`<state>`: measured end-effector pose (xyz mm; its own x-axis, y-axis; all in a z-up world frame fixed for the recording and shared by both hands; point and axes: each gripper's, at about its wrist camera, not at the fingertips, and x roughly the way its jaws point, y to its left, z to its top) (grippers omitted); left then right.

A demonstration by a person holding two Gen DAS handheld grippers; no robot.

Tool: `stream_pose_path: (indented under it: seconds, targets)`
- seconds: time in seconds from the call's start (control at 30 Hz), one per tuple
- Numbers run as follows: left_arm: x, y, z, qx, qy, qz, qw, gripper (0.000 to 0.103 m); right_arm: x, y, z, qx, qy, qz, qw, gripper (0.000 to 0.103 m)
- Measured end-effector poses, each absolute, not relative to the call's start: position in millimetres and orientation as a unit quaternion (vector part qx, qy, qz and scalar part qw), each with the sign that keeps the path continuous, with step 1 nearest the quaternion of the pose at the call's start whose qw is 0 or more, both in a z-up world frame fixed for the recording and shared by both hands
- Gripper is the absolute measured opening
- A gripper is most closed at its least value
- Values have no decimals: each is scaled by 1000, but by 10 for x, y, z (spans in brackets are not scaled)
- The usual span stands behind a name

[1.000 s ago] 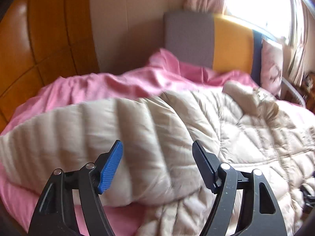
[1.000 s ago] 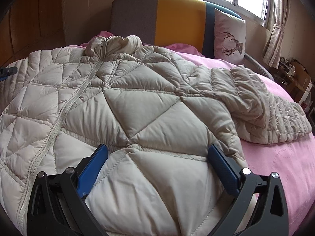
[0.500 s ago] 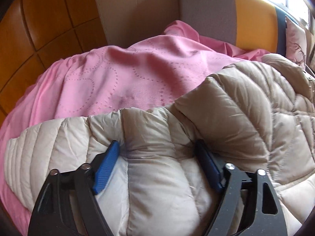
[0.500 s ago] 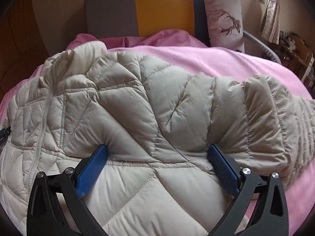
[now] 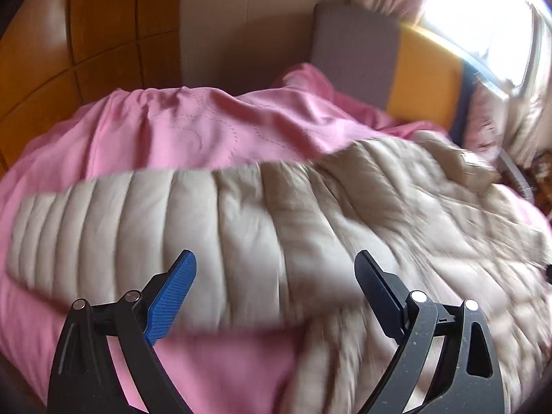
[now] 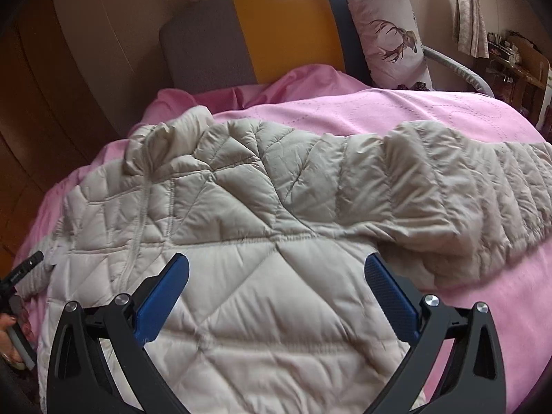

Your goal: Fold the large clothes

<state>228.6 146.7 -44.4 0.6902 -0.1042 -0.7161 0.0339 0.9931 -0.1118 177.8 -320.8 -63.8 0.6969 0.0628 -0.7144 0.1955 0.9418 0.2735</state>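
Observation:
A beige quilted down jacket (image 5: 276,214) lies spread on a pink bedspread (image 5: 172,131). In the left wrist view one sleeve (image 5: 103,214) stretches out to the left, and my left gripper (image 5: 276,265) hovers just over the sleeve's near edge. Its jaws are opening and its pads press on nothing. In the right wrist view the jacket (image 6: 262,207) shows its zipper (image 6: 141,207) at the left, and the other sleeve (image 6: 465,186) runs off to the right. My right gripper (image 6: 276,262) hangs open above the jacket's body, with its blue pads clear of the fabric.
A grey, yellow and blue headboard (image 6: 276,27) and a deer-print pillow (image 6: 386,34) stand at the far end of the bed. Wooden wall panels (image 5: 86,34) run along the left. A cluttered shelf (image 6: 517,55) is at the far right. A person's hand (image 6: 8,334) shows at the left edge.
Half a second ago both grippers were dug into bunched jacket fabric. Both have since drawn back and now stand free, the left jaws wider. The jacket lies flatter with its sleeves spread.

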Motion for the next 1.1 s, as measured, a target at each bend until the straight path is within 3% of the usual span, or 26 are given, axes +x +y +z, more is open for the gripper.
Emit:
stream_pose_path:
  seconds: [0.2, 0.47, 0.53, 0.57, 0.6, 0.63, 0.7, 0.87, 0.93, 0.97, 1.03, 1.07, 1.1]
  targets:
    - [1227, 1581, -486, -68, 386, -76, 917, 92, 821, -3506, -710, 201, 379, -66, 901, 101]
    - [439, 1592, -914, -94, 439, -80, 890, 90, 243, -3453, -1025, 234, 400, -11, 886, 75]
    - [364, 1597, -1028, -121, 454, -96, 878, 69, 251, -3318, -1034, 188, 407, -19, 894, 56]
    - [360, 1564, -1061, -133, 463, -105, 870, 54, 264, -3278, -1015, 172, 410, -20, 896, 51]
    - [327, 1539, -1057, -138, 464, -110, 868, 41, 275, -3273, -989, 168, 410, -15, 896, 40]
    - [310, 1508, -1023, -136, 462, -114, 869, 35, 269, -3295, -936, 169, 406, -15, 898, 31]
    - [287, 1476, -903, -130, 455, -115, 873, 29, 231, -3377, -811, 175, 386, -22, 906, 25]
    - [241, 1632, -874, -185, 466, -125, 856, 29, 189, -3406, -809, 169, 386, -28, 906, 24]
    - [246, 1652, -936, -175, 471, -124, 855, 29, 229, -3373, -984, 166, 410, -36, 896, 36]
    - [245, 1666, -932, -179, 470, -123, 855, 34, 242, -3368, -1030, 171, 413, -39, 894, 43]
    - [253, 1739, -873, -197, 464, -123, 855, 55, 264, -3375, -983, 177, 403, -48, 897, 63]
    - [249, 1784, -820, -207, 456, -124, 856, 74, 269, -3372, -912, 172, 393, -56, 902, 66]
    - [249, 1861, -734, -218, 439, -120, 863, 86, 272, -3366, -822, 162, 378, -66, 909, 74]
